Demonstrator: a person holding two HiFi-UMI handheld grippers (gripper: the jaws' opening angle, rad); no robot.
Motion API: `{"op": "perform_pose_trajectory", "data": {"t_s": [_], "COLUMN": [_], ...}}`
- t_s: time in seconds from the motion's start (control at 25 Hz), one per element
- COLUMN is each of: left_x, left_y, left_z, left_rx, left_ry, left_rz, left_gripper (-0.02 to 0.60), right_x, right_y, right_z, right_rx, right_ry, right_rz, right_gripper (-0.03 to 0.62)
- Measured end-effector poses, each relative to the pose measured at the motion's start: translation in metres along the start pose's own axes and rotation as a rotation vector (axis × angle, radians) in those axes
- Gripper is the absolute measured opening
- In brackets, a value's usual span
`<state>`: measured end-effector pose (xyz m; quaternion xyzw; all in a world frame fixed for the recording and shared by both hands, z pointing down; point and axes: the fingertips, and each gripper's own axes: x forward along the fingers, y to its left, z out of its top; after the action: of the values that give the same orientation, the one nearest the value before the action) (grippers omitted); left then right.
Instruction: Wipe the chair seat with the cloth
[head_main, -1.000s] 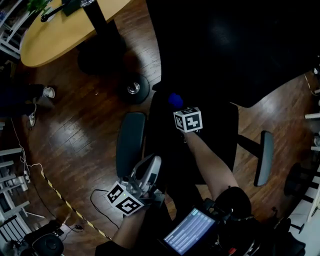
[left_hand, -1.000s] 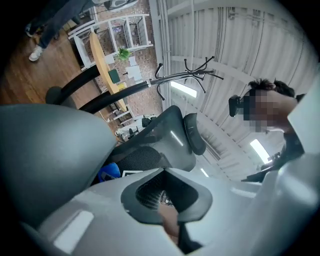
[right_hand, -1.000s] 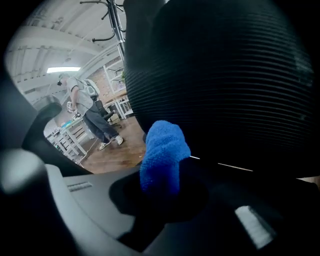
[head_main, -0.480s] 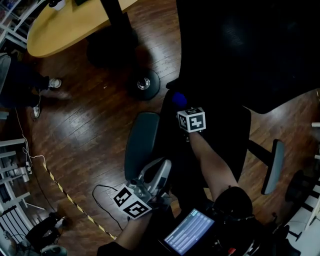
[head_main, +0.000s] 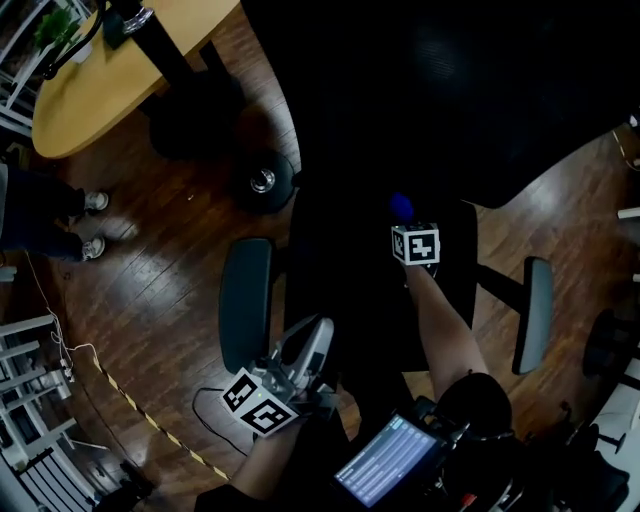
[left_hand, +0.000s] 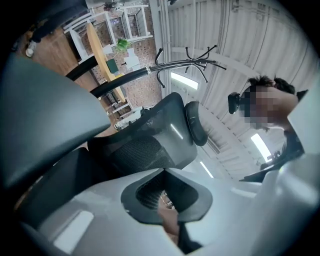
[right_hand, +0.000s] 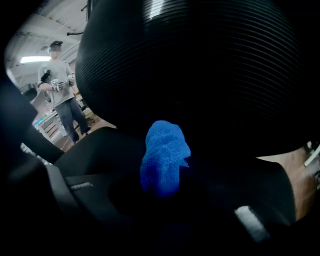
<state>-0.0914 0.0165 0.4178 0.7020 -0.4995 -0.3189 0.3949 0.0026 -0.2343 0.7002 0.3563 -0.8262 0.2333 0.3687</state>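
Note:
The black chair seat lies in the middle of the head view, with its tall black backrest above it. My right gripper is over the right half of the seat, shut on a blue cloth. In the right gripper view the bunched cloth sticks out of the gripper in front of the ribbed backrest. My left gripper hovers off the seat's near left corner, beside the left armrest. Its grey jaws look closed together with nothing in them.
A wooden table stands at the far left, with a round chair base below it. A person's shoes are at the left edge. Striped tape and cables run over the floor. The right armrest flanks the seat. Another person stands behind.
My right gripper has moved to the right across the seat with the blue cloth. The left gripper has stayed near the seat's front left corner.

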Motion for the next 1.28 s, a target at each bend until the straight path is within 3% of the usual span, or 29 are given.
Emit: {"op": "perform_pose_trajectory", "data": {"t_s": [0.16, 0.32, 0.48, 0.8, 1.0, 1.28], "left_x": [0.019, 0.033, 0.042, 0.040, 0.032, 0.017], "left_y": [-0.002, -0.003, -0.006, -0.007, -0.009, -0.014], "left_z": [-0.013, -0.021, -0.025, -0.027, -0.016, -0.001], "left_rx": [0.006, 0.014, 0.022, 0.009, 0.002, 0.001], "left_ry": [0.032, 0.060, 0.077, 0.082, 0.059, 0.023], "left_rz": [-0.013, -0.026, -0.036, -0.053, -0.055, -0.048], "left_gripper": [-0.006, -0.006, -0.006, -0.006, -0.006, -0.006], "right_x": [-0.040, -0.070, -0.083, -0.087, -0.073, -0.022], "right_y": [-0.083, -0.127, -0.142, -0.142, -0.066, 0.133], "right_z": [-0.022, -0.037, -0.044, -0.037, -0.012, 0.009], "right_rx": [0.060, 0.098, 0.118, 0.109, 0.096, 0.001], "right_ry": [0.000, 0.001, 0.007, -0.043, -0.107, -0.070], "right_rz": [-0.118, -0.195, -0.235, -0.188, -0.030, 0.295], "right_gripper": [0.049, 0.049, 0.049, 0.049, 0.049, 0.049]}}
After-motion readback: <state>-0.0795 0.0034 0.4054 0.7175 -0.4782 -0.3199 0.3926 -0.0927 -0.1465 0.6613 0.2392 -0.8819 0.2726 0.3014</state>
